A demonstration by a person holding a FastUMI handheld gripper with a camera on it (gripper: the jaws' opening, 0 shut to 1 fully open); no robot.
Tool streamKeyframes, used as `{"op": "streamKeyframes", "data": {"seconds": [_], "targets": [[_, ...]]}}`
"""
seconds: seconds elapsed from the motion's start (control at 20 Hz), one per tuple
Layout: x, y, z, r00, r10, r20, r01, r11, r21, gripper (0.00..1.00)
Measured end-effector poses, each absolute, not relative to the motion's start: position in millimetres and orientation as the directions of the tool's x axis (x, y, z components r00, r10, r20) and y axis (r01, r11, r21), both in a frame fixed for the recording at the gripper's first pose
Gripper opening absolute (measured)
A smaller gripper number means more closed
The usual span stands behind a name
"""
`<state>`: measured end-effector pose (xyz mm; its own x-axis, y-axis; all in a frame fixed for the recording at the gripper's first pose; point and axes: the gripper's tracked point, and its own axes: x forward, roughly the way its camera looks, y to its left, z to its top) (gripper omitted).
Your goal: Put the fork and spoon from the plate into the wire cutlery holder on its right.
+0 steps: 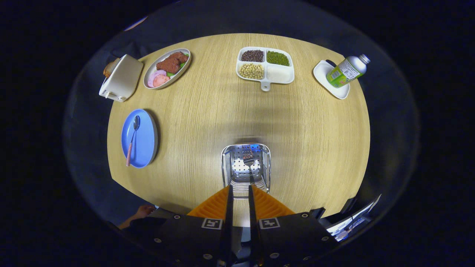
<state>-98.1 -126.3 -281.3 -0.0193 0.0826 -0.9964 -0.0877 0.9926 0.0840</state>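
Gripper view: your claw [240, 194], fingers nearly together, holds the fork [249, 165] over the wire cutlery holder [228, 167]. The spoon [132, 139] remains on the blue plate [146, 142] at 10 o'clock.

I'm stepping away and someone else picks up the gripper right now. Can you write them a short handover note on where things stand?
Gripper: fingers nearly closed above the wire cutlery holder, with a narrow gap; whether they pinch the fork cannot be told.
Fork: head already down inside the holder, handle running up toward the fingers.
Spoon: lying on the blue plate, to the left of the holder.
Done: fork is in or nearly in.
Left: let go of the fork if held, fetch the spoon, drop it in the holder.
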Motion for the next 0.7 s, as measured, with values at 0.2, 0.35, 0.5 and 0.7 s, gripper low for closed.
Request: {"op": "streamKeyframes", "data": {"seconds": [0.2,0.35,0.5,0.7], "targets": [[-92,-104,-267,0.069,0.110,-0.992,-0.021,0.994,0.109,0.52],[-82,-87,-256,0.155,0.110,-0.982,-0.005,0.994,0.110,0.70],[-73,-71,-248,0.257,0.099,-0.961,-0.007,0.995,0.101,0.84],[-37,-50,-229,0.496,0.077,-0.865,-0.017,0.997,0.079,0.88]]}}
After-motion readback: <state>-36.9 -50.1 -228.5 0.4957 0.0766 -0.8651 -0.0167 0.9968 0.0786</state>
